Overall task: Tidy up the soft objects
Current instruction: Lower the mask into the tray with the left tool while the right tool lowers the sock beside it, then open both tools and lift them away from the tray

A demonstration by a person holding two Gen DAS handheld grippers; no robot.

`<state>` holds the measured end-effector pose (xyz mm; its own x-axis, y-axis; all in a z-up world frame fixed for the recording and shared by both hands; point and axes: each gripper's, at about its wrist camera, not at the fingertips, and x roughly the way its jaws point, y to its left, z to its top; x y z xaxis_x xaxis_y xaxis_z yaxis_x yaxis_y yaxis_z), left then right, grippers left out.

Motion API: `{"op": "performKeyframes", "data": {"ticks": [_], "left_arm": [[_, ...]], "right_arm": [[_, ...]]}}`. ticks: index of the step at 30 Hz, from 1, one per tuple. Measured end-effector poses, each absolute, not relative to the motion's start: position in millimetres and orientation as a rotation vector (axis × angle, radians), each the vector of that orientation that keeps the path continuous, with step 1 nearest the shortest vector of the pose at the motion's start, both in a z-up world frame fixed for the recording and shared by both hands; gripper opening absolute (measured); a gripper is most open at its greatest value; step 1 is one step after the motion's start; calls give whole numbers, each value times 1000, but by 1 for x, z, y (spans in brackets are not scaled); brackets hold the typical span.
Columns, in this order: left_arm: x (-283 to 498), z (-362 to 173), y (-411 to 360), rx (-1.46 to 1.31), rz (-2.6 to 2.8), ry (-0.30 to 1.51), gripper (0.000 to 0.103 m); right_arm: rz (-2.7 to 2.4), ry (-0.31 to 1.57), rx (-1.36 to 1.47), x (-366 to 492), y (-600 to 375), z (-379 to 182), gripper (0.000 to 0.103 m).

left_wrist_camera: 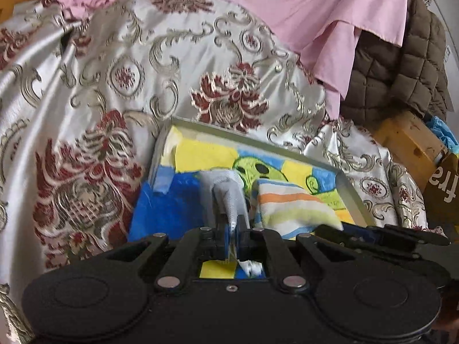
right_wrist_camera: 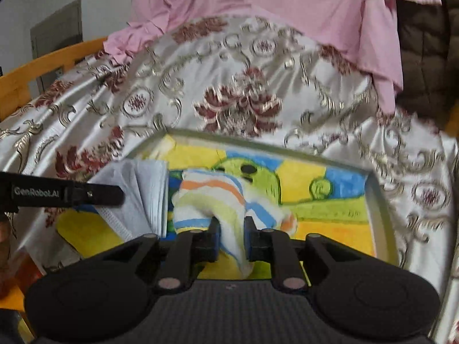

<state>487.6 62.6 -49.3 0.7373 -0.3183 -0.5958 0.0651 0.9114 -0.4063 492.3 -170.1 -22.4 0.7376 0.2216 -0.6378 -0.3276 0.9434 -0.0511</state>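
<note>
Right wrist: right claw grips striped cloth over tray; left claw pinches mask.

Floral satin bedspread, pink sheet, brown quilted jacket, wooden box, orange bedframe

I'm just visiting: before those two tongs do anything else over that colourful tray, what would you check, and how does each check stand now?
1. Left tongs shut on the grey face masks: ok.
2. Right tongs have the striped cloth between them: ok; whether they press it firmly: cannot tell.
3. Both bundles are above the tray: ok.
4. Bare tray floor is free beside the cloth: ok.
5. Masks and cloth hang apart from each other: ok.
6. Either bundle already rests on the tray: cannot tell.
</note>
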Motion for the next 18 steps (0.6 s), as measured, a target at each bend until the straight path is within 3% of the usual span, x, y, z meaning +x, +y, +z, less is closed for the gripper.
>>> {"op": "performKeyframes", "data": {"ticks": [2, 5, 7, 9, 13, 15, 18], "left_arm": [[488, -48, 61, -363, -208, 728, 12], [484, -42, 60, -349, -185, 740, 23], [477, -34, 61, -343, -170, 739, 38], [467, -25, 60, -326, -148, 721, 65], [439, -2, 59, -295, -138, 678, 73], [421, 10, 58, -284, -123, 643, 86], [385, 31, 57, -269, -95, 554, 97]], "right_arm": [[296, 693, -140, 492, -174, -24, 28], [284, 688, -124, 488, -178, -19, 48], [279, 680, -113, 481, -182, -12, 60], [279, 662, -100, 470, -186, 0, 70], [291, 607, -63, 444, -196, 28, 87], [301, 574, -54, 427, -200, 44, 93], [315, 516, -44, 396, -206, 65, 100]]}}
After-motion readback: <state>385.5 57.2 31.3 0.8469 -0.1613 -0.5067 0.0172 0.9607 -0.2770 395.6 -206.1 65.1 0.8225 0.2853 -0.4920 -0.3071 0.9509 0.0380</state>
